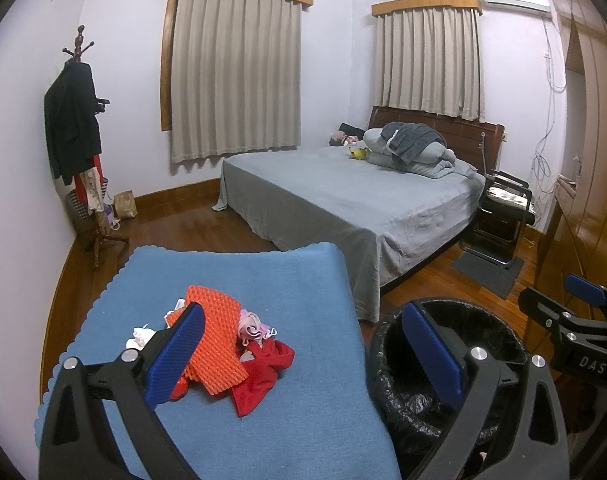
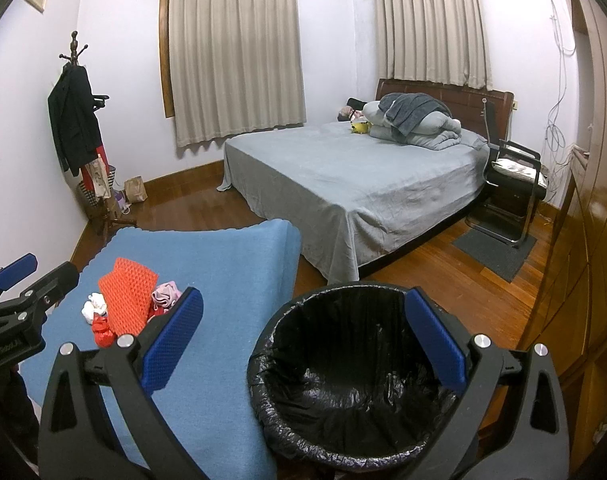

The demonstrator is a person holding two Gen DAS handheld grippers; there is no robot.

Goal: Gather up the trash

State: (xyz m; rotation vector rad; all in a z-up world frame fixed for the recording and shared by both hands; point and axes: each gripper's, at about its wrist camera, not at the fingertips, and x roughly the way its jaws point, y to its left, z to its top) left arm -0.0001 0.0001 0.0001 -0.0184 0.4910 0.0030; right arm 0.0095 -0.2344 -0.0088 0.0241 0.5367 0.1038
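Note:
A pile of trash lies on a blue-covered table (image 1: 295, 420) (image 2: 223, 280): an orange foam net (image 1: 219, 340) (image 2: 129, 296), a red wrapper (image 1: 259, 376) (image 2: 102, 330), pink crumpled paper (image 1: 249, 322) (image 2: 165, 294) and white tissue (image 1: 141, 336) (image 2: 93, 306). A bin with a black liner (image 2: 343, 380) (image 1: 407, 380) stands right of the table. My left gripper (image 1: 303, 364) hovers open over the table's right edge, its left pad beside the orange net. My right gripper (image 2: 303, 348) is open above the bin, empty. Each gripper shows at the edge of the other's view.
A bed with a grey sheet (image 1: 343, 200) (image 2: 343, 176) fills the middle of the room. A coat rack (image 1: 75, 120) stands in the left corner by a paper bag (image 1: 125, 204). A black chair (image 2: 515, 184) and a grey mat (image 2: 495, 252) are right. Wooden wardrobes (image 2: 591, 200) line the right wall.

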